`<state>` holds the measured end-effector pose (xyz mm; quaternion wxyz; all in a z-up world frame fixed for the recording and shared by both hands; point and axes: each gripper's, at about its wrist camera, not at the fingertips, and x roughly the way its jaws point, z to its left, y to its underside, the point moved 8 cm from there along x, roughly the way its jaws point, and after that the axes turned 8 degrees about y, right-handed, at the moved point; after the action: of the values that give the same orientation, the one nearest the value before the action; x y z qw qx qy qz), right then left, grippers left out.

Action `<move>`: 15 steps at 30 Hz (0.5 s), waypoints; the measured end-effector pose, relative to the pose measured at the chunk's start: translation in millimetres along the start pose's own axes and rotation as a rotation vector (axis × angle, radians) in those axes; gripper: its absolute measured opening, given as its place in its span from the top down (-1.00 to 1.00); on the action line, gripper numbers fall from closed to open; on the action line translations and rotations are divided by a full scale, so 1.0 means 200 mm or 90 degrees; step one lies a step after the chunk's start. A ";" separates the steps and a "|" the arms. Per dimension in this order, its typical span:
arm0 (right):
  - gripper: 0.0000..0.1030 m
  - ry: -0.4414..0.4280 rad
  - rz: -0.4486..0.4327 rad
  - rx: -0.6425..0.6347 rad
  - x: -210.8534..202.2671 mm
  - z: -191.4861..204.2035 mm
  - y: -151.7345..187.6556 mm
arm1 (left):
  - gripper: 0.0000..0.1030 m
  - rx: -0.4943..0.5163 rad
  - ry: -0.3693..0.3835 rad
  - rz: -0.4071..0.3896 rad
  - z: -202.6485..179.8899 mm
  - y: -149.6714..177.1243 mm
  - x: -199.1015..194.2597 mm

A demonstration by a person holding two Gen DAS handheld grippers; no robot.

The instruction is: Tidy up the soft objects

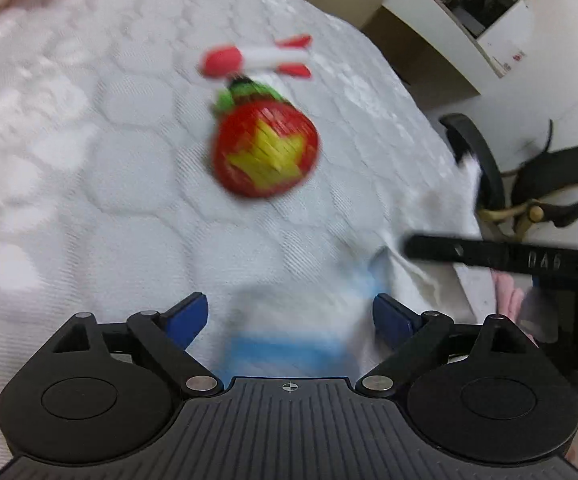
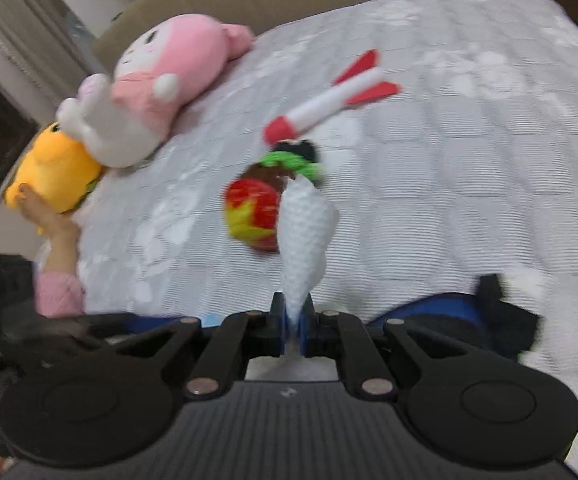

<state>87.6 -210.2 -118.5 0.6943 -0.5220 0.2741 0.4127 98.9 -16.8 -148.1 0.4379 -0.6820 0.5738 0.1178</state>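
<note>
Pinching a white sock (image 2: 305,236), right tool (image 2: 293,320) points it forward.

Both grippers, left gripper (image 1: 289,312) and right gripper (image 2: 292,320), are black with blue fingertip pads (image 1: 189,316), silver pivot screws and ribbed housings at six o'clock.

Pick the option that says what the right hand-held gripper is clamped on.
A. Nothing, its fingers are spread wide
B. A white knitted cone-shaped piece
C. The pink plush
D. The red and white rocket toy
B: in the right wrist view the right hand-held gripper is shut on the narrow end of the white knitted piece, while the rocket toy and pink plush lie apart on the bed.
</note>
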 end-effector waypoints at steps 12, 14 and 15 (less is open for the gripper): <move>0.82 -0.001 -0.022 -0.017 -0.14 0.00 0.10 | -0.82 0.339 -0.176 0.071 -0.29 0.37 -0.08; 0.82 -0.006 -0.023 -0.021 -0.15 0.02 0.10 | -0.82 0.419 -0.225 0.083 -0.34 0.42 -0.01; 0.81 -0.007 -0.023 -0.023 -0.16 0.02 0.11 | -0.83 0.442 -0.234 0.090 -0.36 0.42 0.03</move>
<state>53.0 -212.6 -102.4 0.6937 -0.5369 0.2530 0.4079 1.2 -69.7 -149.2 0.7287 -0.4199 0.5369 0.0669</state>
